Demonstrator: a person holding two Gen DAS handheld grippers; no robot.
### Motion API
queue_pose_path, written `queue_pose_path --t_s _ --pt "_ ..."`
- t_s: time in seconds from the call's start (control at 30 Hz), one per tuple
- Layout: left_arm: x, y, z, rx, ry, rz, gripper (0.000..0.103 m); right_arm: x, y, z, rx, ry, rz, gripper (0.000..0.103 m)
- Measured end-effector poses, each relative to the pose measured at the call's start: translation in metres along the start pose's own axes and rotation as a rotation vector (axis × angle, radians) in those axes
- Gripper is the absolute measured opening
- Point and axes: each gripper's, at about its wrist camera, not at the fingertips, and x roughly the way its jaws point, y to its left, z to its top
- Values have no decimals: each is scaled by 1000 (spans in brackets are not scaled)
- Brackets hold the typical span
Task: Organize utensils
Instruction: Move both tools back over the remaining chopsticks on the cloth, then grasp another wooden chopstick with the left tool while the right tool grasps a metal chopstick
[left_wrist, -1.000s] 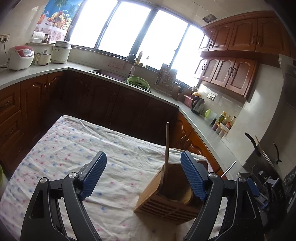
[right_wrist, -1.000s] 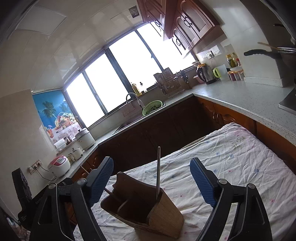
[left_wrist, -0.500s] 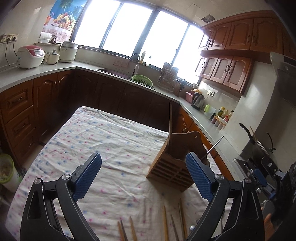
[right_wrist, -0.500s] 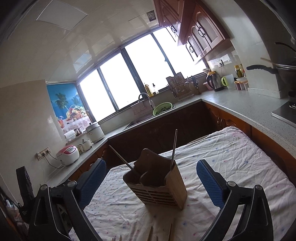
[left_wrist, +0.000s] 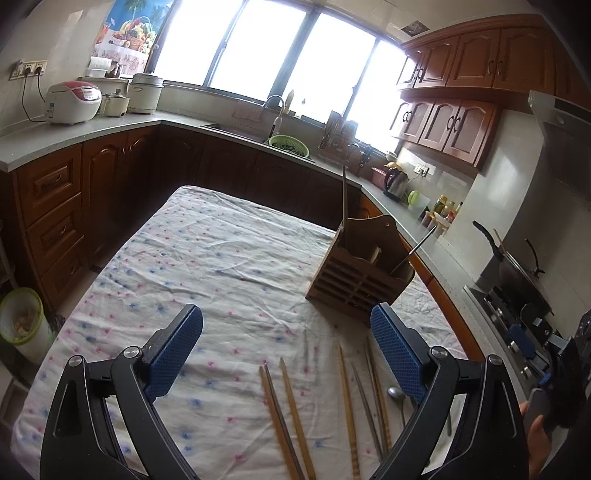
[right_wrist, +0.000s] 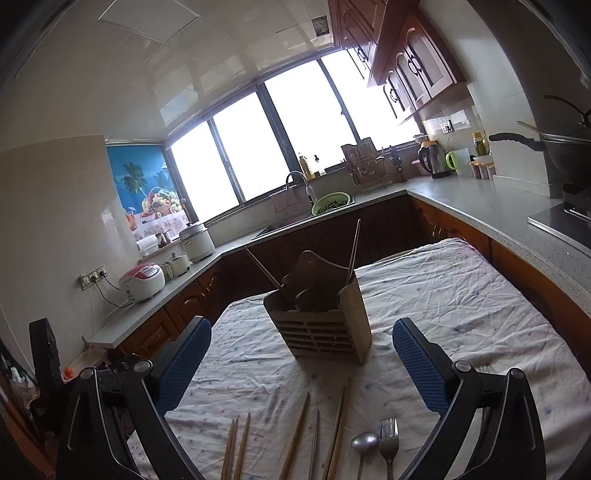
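Note:
A wooden utensil holder (left_wrist: 360, 273) (right_wrist: 323, 326) stands on the cloth-covered table (left_wrist: 207, 258), with a chopstick (left_wrist: 344, 199) upright in it and a second stick (right_wrist: 264, 271) leaning out. Several wooden and metal chopsticks (left_wrist: 291, 413) (right_wrist: 295, 439) lie on the cloth in front of it, beside a spoon (right_wrist: 364, 443) and a fork (right_wrist: 388, 435). My left gripper (left_wrist: 286, 350) is open and empty, above the loose chopsticks. My right gripper (right_wrist: 301, 363) is open and empty, short of the holder.
Kitchen counters (right_wrist: 480, 206) wrap around the table, with a sink, a green colander (left_wrist: 288, 142), a kettle (right_wrist: 434, 160) and rice cookers (left_wrist: 74, 101). A stove with a wok (left_wrist: 517, 269) is on the right. A bin (left_wrist: 22, 321) stands left of the table.
Both grippers have pulled back from the holder, which looks smaller and farther now. The loose chopsticks, spoon and fork have come into view at the near edge. Both stay open.

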Motion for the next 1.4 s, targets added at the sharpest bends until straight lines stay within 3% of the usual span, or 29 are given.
queue_pose_path --t_s 0.53,1.17,1.4 --pt "3 -1 -33 40 74 16 94 -11 -1 -41 -41 80 -37 100" --pt "60 -23 -43 148 229 34 91 26 -19 -47 -7 176 -49 99" --pt "92 -46 -50 196 309 -2 83 63 -34 -53 36 280 -48 74"
